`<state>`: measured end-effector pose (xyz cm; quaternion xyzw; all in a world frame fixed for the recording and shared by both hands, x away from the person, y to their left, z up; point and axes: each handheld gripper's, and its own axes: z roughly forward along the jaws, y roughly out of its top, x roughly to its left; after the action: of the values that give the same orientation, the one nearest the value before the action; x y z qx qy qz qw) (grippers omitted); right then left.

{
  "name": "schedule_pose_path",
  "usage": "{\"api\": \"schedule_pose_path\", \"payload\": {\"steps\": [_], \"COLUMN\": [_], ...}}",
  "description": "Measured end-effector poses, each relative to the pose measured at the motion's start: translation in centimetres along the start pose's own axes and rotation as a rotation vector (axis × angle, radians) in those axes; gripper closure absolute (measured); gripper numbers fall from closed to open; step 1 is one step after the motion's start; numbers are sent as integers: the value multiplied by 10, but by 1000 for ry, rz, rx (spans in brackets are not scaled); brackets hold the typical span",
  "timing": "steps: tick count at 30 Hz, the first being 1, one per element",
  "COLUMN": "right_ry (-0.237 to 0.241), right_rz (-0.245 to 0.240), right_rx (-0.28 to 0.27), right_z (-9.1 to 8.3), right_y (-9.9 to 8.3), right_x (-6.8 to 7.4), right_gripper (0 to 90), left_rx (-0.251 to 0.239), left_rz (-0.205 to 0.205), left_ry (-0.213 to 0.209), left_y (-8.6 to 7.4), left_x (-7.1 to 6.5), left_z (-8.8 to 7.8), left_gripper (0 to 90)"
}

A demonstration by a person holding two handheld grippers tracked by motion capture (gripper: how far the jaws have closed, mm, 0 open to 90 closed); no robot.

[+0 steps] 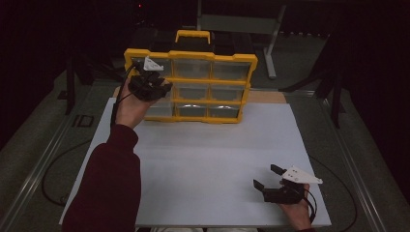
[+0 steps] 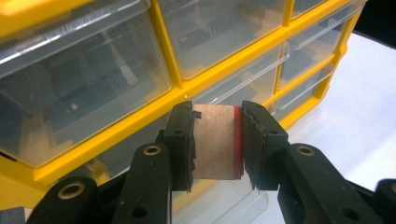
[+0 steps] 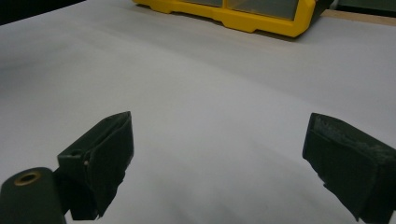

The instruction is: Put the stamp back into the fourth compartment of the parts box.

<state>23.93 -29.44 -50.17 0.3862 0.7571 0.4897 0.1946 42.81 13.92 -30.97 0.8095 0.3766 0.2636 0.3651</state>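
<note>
A yellow organiser case with clear drawers stands upright at the far side of the white table; its frame fills the left gripper view. My left gripper is raised in front of its left column, shut on a small wooden block with a red edge. The block sits level between the two jaws, just before a clear drawer. My right gripper rests low at the table's near right, open, with bare table between its fingers. The case's base shows far off.
The white table top stretches wide between the two grippers. A strip of brown board shows behind the case on the right. A grey metal stand and dark floor lie beyond the table.
</note>
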Motion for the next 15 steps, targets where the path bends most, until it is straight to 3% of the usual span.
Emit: {"api": "schedule_pose_path", "payload": {"steps": [15], "right_ry": [0], "right_rz": [0], "right_rx": [2], "right_z": [0], "right_y": [0], "right_x": [0], "right_gripper": [89], "left_rx": [30], "left_rz": [-24], "left_ry": [24], "left_y": [-1], "left_x": [2], "left_z": [7], "left_gripper": [658]}}
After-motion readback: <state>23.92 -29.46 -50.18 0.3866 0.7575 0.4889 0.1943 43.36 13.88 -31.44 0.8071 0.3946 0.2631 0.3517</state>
